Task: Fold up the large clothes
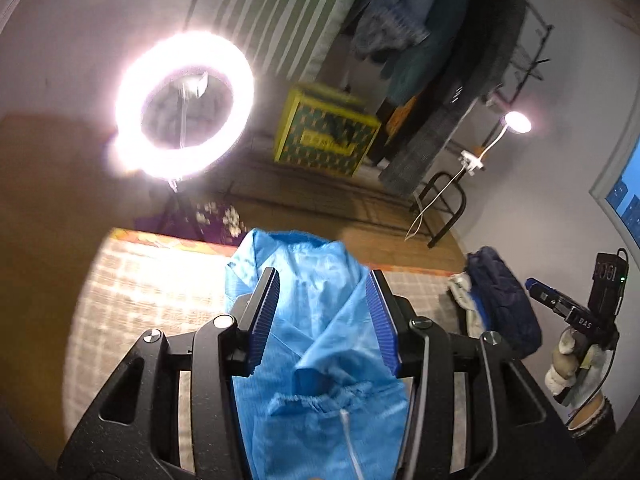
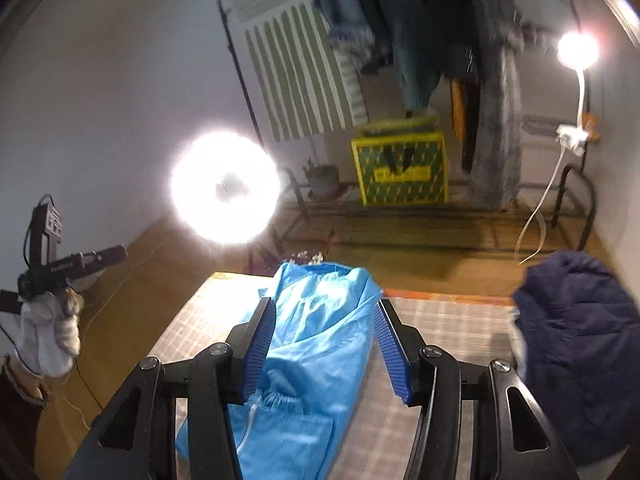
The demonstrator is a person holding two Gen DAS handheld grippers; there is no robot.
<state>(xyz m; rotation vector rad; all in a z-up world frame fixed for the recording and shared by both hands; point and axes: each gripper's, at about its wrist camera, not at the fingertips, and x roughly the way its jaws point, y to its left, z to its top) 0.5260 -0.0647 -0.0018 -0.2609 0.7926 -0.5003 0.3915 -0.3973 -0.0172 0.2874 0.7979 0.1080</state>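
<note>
Blue garment (image 1: 320, 320) is seen lying lengthwise, straight ahead between both gaping tools, left tool (image 1: 322, 320) and right tool (image 2: 326, 344), neither gripping.

Two garments are counted on the checked bench (image 2: 448, 320): one light blue garment (image 2: 316, 332) and one dark navy jacket (image 2: 580, 344). Two grippers are seen, the left gripper (image 1: 326, 316) and the right gripper (image 2: 326, 344), each with two blue ribbed fingers (image 1: 264, 312) spread apart. Two lights are counted: one ring light (image 1: 184, 104) and one small lamp (image 2: 578, 50). One yellow and green bag (image 2: 400, 168) is seen. Several hanging clothes (image 2: 420, 28) are visible, too blurred for counting.
</note>
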